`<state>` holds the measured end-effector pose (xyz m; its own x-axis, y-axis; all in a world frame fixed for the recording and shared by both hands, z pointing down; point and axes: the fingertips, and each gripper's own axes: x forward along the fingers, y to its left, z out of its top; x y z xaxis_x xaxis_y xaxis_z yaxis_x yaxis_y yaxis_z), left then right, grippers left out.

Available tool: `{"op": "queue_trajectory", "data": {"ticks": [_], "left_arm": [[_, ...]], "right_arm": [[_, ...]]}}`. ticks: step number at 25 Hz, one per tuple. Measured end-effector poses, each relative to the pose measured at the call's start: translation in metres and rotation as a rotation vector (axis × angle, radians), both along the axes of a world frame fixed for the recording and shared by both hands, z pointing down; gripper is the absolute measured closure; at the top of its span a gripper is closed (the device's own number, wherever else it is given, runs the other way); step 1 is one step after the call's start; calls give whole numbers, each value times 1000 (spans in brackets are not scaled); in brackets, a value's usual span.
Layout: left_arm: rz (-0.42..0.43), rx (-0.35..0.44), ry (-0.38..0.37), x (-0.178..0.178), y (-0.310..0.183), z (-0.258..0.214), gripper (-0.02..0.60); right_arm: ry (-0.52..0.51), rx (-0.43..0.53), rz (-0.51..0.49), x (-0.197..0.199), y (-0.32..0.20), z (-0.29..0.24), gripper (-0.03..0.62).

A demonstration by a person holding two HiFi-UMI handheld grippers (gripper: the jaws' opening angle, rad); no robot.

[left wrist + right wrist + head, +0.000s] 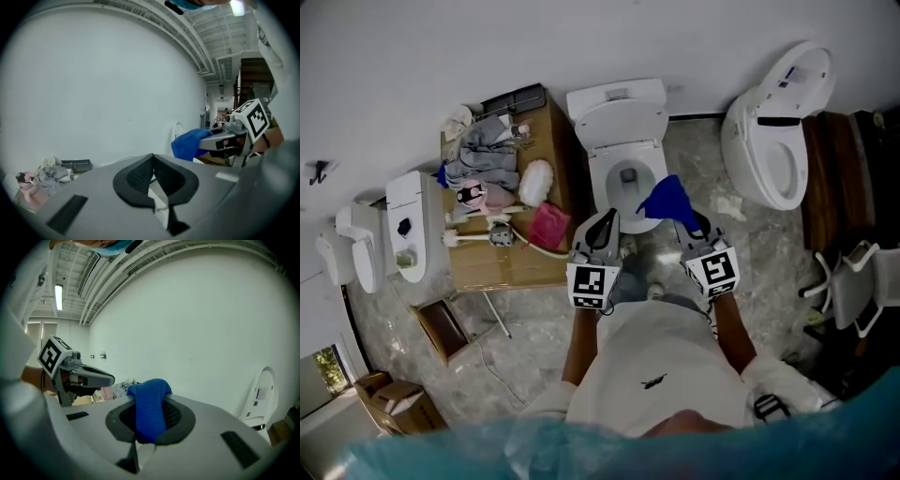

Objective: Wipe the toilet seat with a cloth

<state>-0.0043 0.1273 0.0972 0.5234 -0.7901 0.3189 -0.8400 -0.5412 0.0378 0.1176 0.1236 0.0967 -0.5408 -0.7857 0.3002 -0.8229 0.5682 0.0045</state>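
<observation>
– Where's the blue cloth (666, 199)?
– Clamped in the right gripper (682, 217), at four o'clock of the toilet seat (598, 180).
– And the left gripper (602, 225)?
– Jaws closed together, empty, at the seat's seven o'clock.

A soft blue cloth (667, 199), bunched into a fold, is pinched between the jaws of the right claw (688, 225). It hangs over the near right rim of the white toilet seat (602, 187), mid-scene.
</observation>
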Motion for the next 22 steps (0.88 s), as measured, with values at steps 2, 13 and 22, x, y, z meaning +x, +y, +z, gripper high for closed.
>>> {"op": "queue_trajectory", "data": {"ticks": [2, 13, 22], "left_arm": [[13, -21, 1, -4, -22, 11, 572], [67, -145, 38, -17, -109, 89, 572], [72, -225, 54, 9, -149, 155, 572]], "right_arm": [[15, -33, 14, -2, -20, 15, 572], [81, -180, 108, -5, -96, 109, 572], [151, -269, 158, 30, -131, 186, 572]]}}
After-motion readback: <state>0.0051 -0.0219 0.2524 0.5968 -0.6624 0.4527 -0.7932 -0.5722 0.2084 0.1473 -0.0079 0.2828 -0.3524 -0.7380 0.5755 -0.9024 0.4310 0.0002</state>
